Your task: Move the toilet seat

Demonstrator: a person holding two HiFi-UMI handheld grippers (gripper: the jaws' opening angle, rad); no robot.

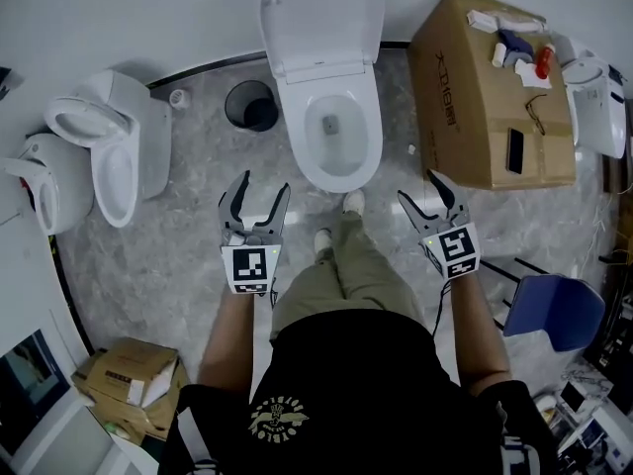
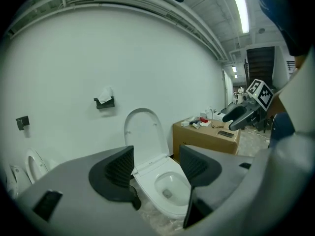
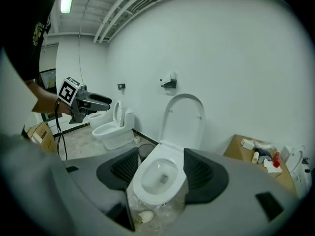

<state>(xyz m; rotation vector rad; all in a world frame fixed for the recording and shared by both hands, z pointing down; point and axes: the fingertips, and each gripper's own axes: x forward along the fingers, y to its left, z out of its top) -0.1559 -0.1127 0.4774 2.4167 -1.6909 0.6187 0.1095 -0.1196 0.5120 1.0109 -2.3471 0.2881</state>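
Observation:
A white toilet stands against the wall straight ahead, its seat and lid raised upright against the wall. The bowl is uncovered. My left gripper hovers open just in front of the bowl's left side and holds nothing. My right gripper is open at the bowl's right front, also holding nothing. In the left gripper view the raised lid and bowl show between the open jaws of the left gripper. The right gripper frames the bowl and lid the same way.
A black waste bin sits left of the toilet and a large cardboard box with small items on top sits right of it. Two more toilets stand at far left. A blue chair is at the right. The person's feet are near the bowl.

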